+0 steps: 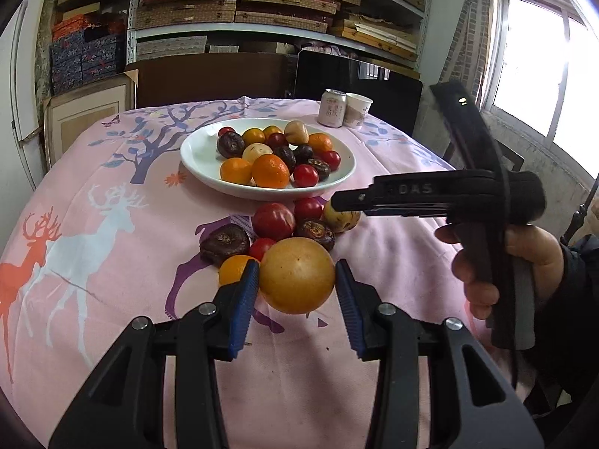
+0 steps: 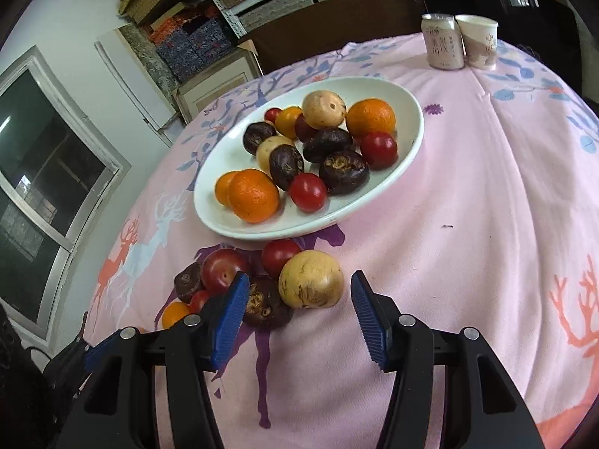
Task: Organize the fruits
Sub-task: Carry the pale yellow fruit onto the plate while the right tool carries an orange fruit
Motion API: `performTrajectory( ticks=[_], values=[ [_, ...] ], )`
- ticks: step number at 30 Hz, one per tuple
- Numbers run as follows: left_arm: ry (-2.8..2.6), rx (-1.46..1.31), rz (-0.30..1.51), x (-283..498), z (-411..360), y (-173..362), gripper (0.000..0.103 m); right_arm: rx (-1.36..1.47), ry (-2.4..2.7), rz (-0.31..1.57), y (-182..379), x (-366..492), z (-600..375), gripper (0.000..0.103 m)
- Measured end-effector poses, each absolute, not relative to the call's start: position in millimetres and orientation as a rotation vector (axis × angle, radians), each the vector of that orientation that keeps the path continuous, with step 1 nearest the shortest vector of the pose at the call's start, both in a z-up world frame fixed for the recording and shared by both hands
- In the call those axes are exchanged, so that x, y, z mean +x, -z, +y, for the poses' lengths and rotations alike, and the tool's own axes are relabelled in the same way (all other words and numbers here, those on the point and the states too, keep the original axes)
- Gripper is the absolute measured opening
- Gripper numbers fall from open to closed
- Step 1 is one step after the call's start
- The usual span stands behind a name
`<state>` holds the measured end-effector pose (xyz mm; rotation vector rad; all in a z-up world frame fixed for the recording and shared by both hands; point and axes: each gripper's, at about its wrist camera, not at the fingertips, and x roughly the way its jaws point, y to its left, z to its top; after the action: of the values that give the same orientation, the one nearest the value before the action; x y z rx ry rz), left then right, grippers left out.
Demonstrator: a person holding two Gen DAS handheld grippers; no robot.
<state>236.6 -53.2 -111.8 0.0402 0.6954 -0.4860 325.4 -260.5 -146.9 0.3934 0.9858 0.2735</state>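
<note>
My left gripper (image 1: 297,267) is shut on a large yellow-orange fruit (image 1: 297,275), both blue pads against its sides, low over the pink cloth. Beyond it lie loose fruits: a small orange (image 1: 234,269), red tomatoes (image 1: 273,220) and dark brown fruits (image 1: 224,243). A white plate (image 1: 194,149) (image 2: 411,138) further back holds several oranges, tomatoes, dark and tan fruits. My right gripper (image 2: 299,275) (image 1: 335,202) stands open, with a tan fruit (image 2: 310,284) (image 1: 340,220) between its tips and the right pad clear of it.
A drink can (image 2: 440,46) and a paper cup (image 2: 481,43) stand at the table's far right corner. Shelves of boxes rise behind the table. A hand (image 1: 505,262) holds the right gripper's handle at the right. A window is on that side.
</note>
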Motion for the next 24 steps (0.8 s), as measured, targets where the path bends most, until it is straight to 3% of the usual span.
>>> performTrajectory(
  ticks=[4,17,24],
  values=[
    [0.496,0.033,0.698,236.7,-52.8,112.3,0.041,0.441,-0.274,1.002,159.1,325.7,-262.4,0.042],
    [0.483,-0.001,0.701,247.9,-45.7,95.4,0.041,0.312,-0.305,0.756,87.5,276.2,-294.8,0.041],
    [0.465,-0.083,0.73,333.1,-42.7,55.8,0.041,0.282,-0.31,0.738,59.7,333.2,-292.7,0.041]
  ],
)
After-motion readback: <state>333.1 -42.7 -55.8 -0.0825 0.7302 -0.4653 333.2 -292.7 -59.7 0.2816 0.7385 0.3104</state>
